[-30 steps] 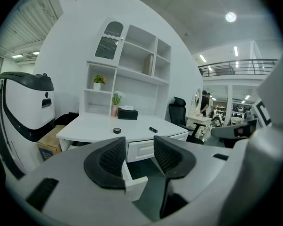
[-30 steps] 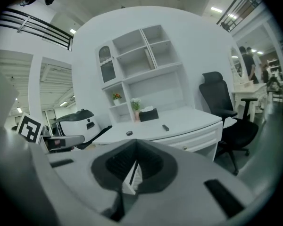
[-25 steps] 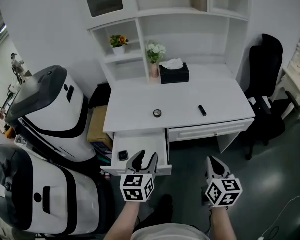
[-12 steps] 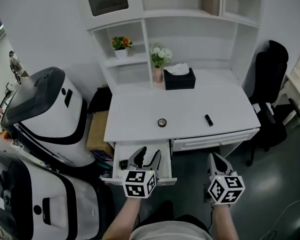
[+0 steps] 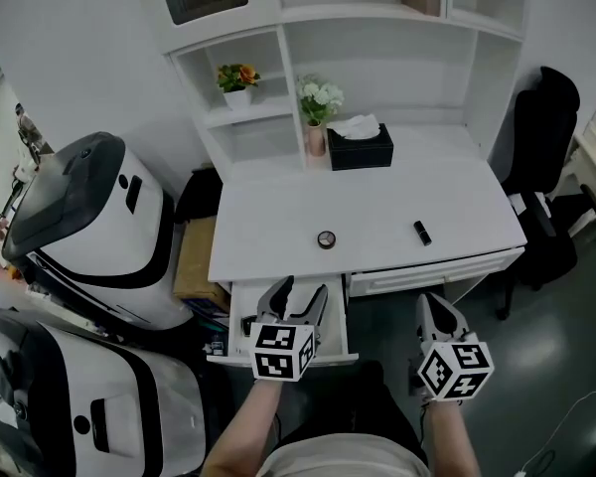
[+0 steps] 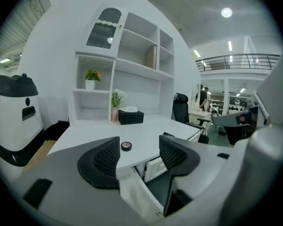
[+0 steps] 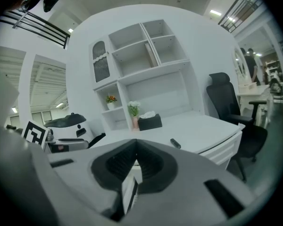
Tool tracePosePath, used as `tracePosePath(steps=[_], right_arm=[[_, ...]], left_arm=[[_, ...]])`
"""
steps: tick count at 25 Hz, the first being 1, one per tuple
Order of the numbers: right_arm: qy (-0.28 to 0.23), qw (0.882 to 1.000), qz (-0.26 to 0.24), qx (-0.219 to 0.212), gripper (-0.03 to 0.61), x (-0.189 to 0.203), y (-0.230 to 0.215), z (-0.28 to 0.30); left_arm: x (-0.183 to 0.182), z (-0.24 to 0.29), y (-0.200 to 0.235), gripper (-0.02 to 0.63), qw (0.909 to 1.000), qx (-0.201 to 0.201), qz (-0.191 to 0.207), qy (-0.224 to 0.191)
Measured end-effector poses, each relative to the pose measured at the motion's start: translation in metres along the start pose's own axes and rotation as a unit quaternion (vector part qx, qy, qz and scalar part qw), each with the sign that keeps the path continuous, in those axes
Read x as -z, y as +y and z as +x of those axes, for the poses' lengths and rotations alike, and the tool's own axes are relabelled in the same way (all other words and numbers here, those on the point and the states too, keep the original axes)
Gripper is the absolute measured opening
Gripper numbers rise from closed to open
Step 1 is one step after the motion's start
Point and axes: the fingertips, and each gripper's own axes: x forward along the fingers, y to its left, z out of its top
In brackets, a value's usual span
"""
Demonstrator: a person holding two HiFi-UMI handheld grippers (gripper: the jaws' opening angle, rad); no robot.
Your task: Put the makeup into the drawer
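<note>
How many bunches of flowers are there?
2. The orange flowers sit on the small left shelf; the white flowers stand on the desk beside the black tissue box.

Desk top (image 5: 278, 212) mostly bare, drawer (image 5: 240, 301) open at front; chair (image 5: 548, 167) R, white machines (image 5: 89, 217) L.

The left hand-held gripper (image 5: 302, 292), its empty jaws just opening wider, hides much of the open white drawer (image 5: 339, 318) below it. The small dark item (image 5: 245, 323) just left of it and the short black stick (image 5: 421, 232) beyond the right hand-held gripper (image 5: 428, 304) are too small to identify.
</note>
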Motion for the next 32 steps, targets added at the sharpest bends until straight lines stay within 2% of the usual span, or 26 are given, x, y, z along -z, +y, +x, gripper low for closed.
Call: tracePosePath(steps=[13, 32], right_arm=[[0.018, 1.000, 0.004, -0.024, 0.003, -0.013, -0.023, 0.063], [0.082, 0.995, 0.010, -0.047, 0.003, -0.001, -0.069, 0.141]], left_arm=[[-0.008, 0.065, 0.022, 0.264, 0.9996, -0.023, 0.000, 0.017], [0.034, 0.173, 0.043, 0.268, 0.9918, -0.054, 0.002, 0.116]])
